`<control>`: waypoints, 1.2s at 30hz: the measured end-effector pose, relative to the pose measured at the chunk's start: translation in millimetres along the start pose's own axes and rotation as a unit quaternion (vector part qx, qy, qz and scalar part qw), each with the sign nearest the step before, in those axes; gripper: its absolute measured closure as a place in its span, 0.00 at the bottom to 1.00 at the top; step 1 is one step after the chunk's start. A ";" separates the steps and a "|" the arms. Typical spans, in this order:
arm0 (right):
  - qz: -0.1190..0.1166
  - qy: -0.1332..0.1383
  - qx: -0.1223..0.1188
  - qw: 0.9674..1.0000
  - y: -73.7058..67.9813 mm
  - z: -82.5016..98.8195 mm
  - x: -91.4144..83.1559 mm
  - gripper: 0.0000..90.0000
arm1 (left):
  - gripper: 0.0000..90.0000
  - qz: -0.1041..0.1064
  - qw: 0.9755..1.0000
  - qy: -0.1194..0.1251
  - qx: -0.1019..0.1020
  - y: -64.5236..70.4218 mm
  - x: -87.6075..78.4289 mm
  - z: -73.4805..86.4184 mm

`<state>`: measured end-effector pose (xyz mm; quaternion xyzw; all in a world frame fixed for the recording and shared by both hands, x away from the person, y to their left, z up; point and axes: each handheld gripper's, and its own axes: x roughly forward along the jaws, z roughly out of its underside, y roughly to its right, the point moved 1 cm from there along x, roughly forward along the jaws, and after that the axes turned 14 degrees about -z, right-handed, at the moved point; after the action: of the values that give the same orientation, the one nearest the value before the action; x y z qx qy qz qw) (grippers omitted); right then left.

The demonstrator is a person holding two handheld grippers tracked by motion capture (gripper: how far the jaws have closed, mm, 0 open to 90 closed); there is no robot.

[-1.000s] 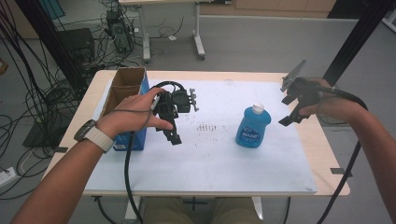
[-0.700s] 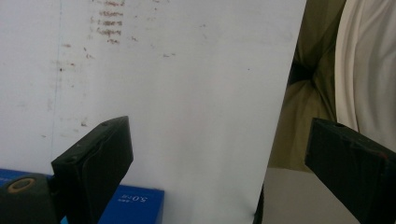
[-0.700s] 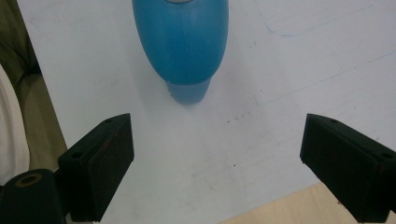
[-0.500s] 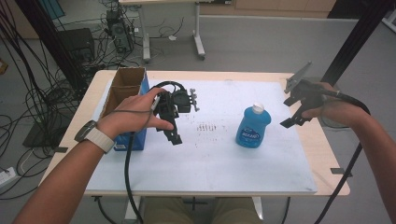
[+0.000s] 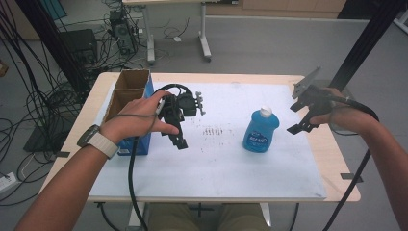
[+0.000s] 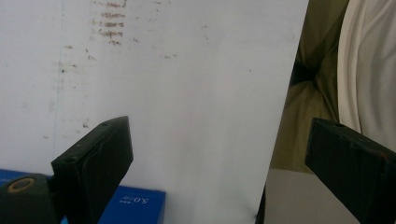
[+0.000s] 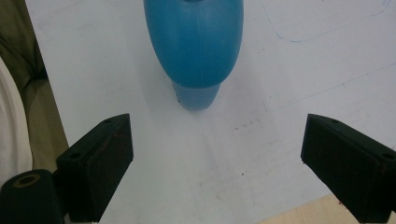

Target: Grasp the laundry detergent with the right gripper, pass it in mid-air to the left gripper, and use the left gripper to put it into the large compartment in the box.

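**Two open tools, one blue bottle standing between them**

Two tools are over the surface (image 5: 337, 190), which is covered by a white sheet (image 5: 216, 163). The right tool (image 5: 302, 111) is held above the sheet's right edge, just to the right of the blue bottle (image 5: 260, 131); its jaws stand wide apart with nothing between them, and they have not touched the bottle. From the right tool's own view the bottle (image 7: 196, 46) lies ahead of the gap between the jaws, with bare sheet separating them. Nothing stands between this tool and the bottle.

The bottle is upright on the sheet, right of the middle, its pale cap on top and a label facing the person.

The left tool (image 5: 177, 126) rests low over the sheet's left part under the left hand (image 5: 139, 120), a watch (image 5: 98, 141) on that wrist. Its jaws are also spread wide and empty. A black cable (image 5: 132, 183) runs from it down over the near edge. Just beside that hand stands a blue carton (image 5: 129, 98), open at the top, at the left margin of the sheet. A patch of faint dark marks (image 5: 211, 131) sits on the sheet between the left tool and the bottle.

Beyond the surface lie tangled cables on the floor (image 5: 269, 48) and another desk's legs.
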<state>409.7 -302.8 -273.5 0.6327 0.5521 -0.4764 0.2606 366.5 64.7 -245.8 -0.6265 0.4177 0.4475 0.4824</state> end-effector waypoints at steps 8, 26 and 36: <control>-0.004 0.015 0.000 1.000 0.3 1.4 3.2 0.10 | 0.09 0.002 1.000 0.000 0.001 -0.7 0.4 -0.4; -0.009 0.041 -0.005 0.999 1.3 7.6 14.2 0.07 | 0.09 0.000 1.000 0.000 0.000 -1.4 1.2 0.5; -0.013 0.082 -0.007 0.997 3.5 19.1 22.5 0.05 | 0.09 0.001 1.000 -0.002 0.000 -1.3 2.7 -0.1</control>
<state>405.6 -309.9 -302.1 0.6607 0.5827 -0.4228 0.2128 368.5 64.6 -248.1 -0.6251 0.4175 0.4492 0.4828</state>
